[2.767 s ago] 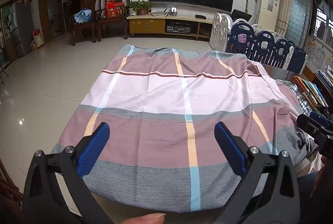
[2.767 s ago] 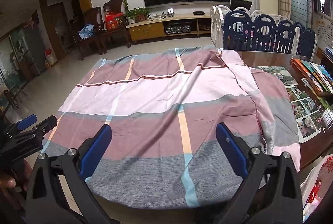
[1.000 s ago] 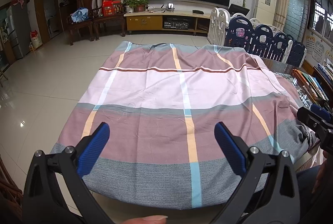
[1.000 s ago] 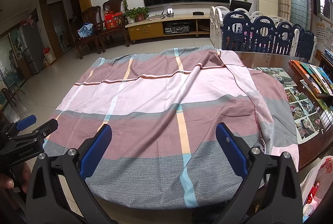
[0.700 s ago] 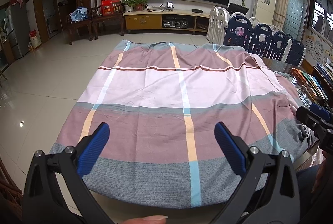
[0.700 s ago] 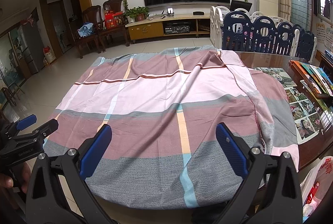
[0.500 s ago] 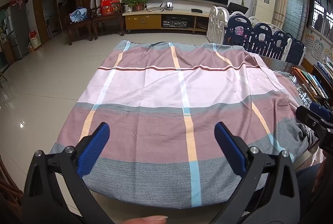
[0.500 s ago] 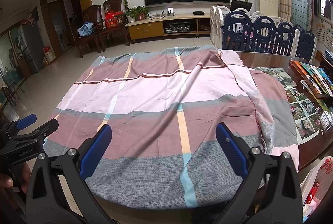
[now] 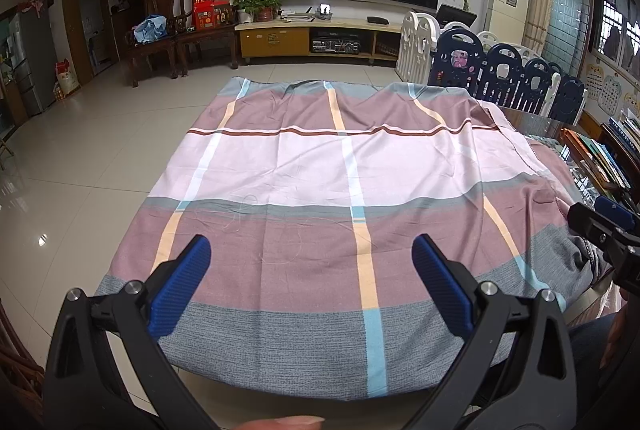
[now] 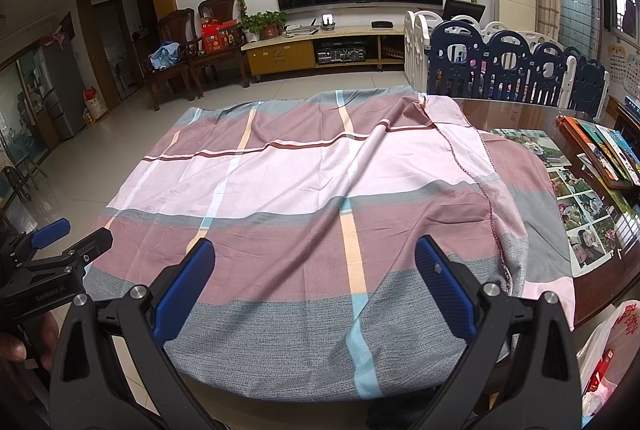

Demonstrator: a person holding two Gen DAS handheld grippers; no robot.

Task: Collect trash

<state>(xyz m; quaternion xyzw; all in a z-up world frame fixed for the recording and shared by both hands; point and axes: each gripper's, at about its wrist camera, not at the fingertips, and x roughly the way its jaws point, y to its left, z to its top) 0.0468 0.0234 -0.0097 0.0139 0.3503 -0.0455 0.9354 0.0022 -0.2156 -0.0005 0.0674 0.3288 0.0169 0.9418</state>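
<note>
Plainly, no trash shows anywhere on the checked cloth [image 9: 320, 190] that covers most of the surface [image 10: 520, 114]; from its near edge to its far edge the fabric lies bare apart from a few loose threads, too thin to say whether they count. The one candidate for a collecting bag is a white plastic bag with red print [image 10: 608, 358] hanging off the near right corner of the surface, only partly in view, its contents impossible to make out. With no trash item visible, neither its heading nor its long axis can be told.

Both tools hover just above the cloth's near edge. The left tool [image 9: 310, 270] has its 2 blue fingers spread wide with nothing between them, and the right tool [image 10: 314, 270] is likewise spread and empty. Each shows at the edge of the other's view, held side by side.

As a judgement, this scene fits 2 stages equally: a search for litter with none in reach, or a surface whose litter already sits in the bag. The pictures do not settle which, so no particular reach is called for beyond looking wider. Along the right edge, photographs [image 10: 580, 214] under glass and a row of books [image 10: 608, 150] lie uncovered; they look like belongings, not rubbish.
</note>
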